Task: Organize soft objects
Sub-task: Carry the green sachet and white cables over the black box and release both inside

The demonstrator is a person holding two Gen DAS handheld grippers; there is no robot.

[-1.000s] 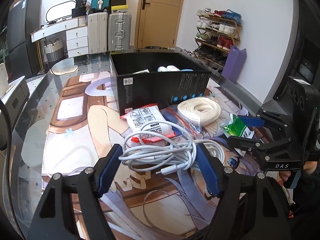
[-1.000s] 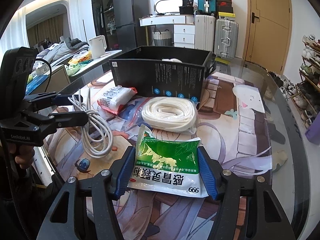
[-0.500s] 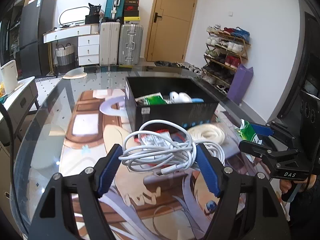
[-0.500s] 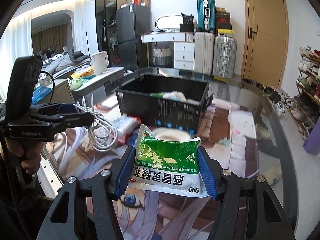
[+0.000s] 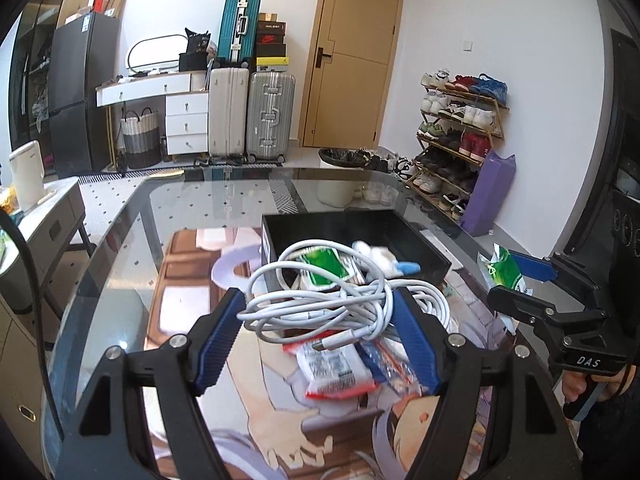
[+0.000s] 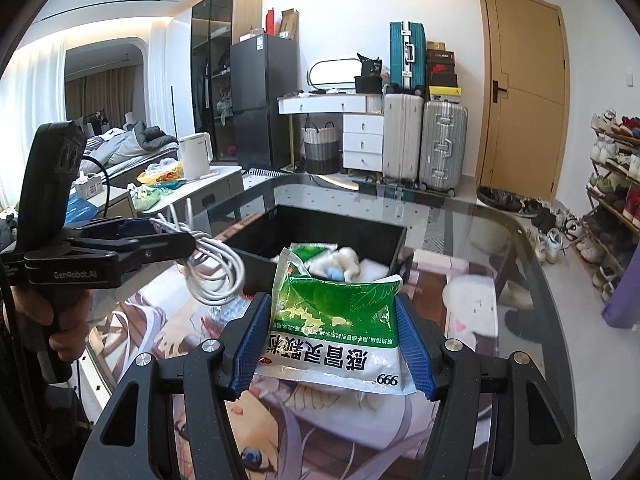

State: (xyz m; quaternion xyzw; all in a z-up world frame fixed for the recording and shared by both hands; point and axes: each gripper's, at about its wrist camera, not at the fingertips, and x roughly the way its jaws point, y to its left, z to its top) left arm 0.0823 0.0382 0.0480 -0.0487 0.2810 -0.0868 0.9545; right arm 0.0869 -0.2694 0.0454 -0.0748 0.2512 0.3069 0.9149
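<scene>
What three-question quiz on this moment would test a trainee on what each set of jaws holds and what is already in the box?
1. True or false: the left gripper is closed on a coiled white cable.
2. What does the right gripper hold? A) a green and white sachet B) a roll of tape C) nothing
3. Name one thing already lying inside the black box.

Key:
1. True; the cable sits pinched between its jaws, clear of the table.
2. A, the green and white sachet.
3. Another green and white sachet, or the white fluffy item beside it.
</scene>
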